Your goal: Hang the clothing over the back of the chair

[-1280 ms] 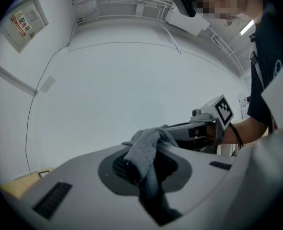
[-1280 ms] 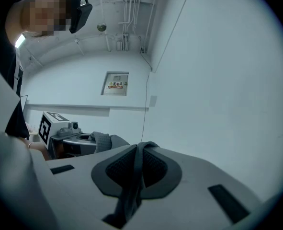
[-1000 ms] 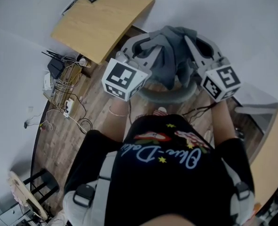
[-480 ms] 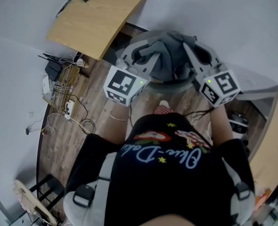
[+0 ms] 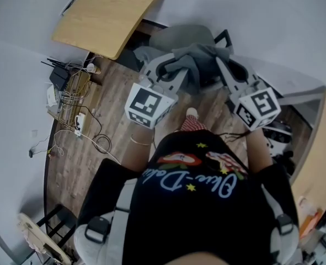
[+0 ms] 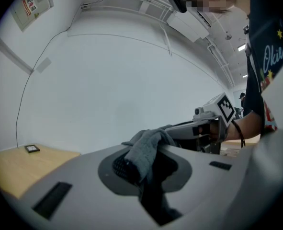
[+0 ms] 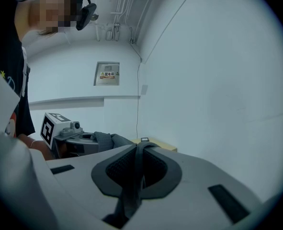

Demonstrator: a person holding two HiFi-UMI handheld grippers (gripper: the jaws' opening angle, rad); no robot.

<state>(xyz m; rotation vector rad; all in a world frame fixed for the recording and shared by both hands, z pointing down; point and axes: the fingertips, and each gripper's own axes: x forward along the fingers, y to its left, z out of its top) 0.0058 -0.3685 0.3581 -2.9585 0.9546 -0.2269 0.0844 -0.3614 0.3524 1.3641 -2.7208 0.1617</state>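
A grey piece of clothing [image 5: 198,65] is stretched between my two grippers in front of my body. My left gripper [image 5: 164,70] is shut on one bunched end of it [image 6: 146,150]. My right gripper [image 5: 227,66] is shut on a thin fold of the other end [image 7: 135,174]. Both point nearly level. The grey chair [image 5: 180,36] stands just beyond the clothing, partly hidden by it, with a black armrest [image 5: 223,37] at its right. In the left gripper view the right gripper [image 6: 213,123] shows across from me. In the right gripper view the left gripper [image 7: 67,131] shows likewise.
A wooden desk [image 5: 110,15] stands against the wall at the upper left. Cables and a router [image 5: 69,90] lie on the wooden floor to the left. A white cabinet [image 5: 303,101] is at the right, and a stool [image 5: 41,239] at the lower left.
Both grippers have carried the clothing along together and sunk a little. The chair, which showed under the clothing close to my body, now shows farther up, beyond the grippers.
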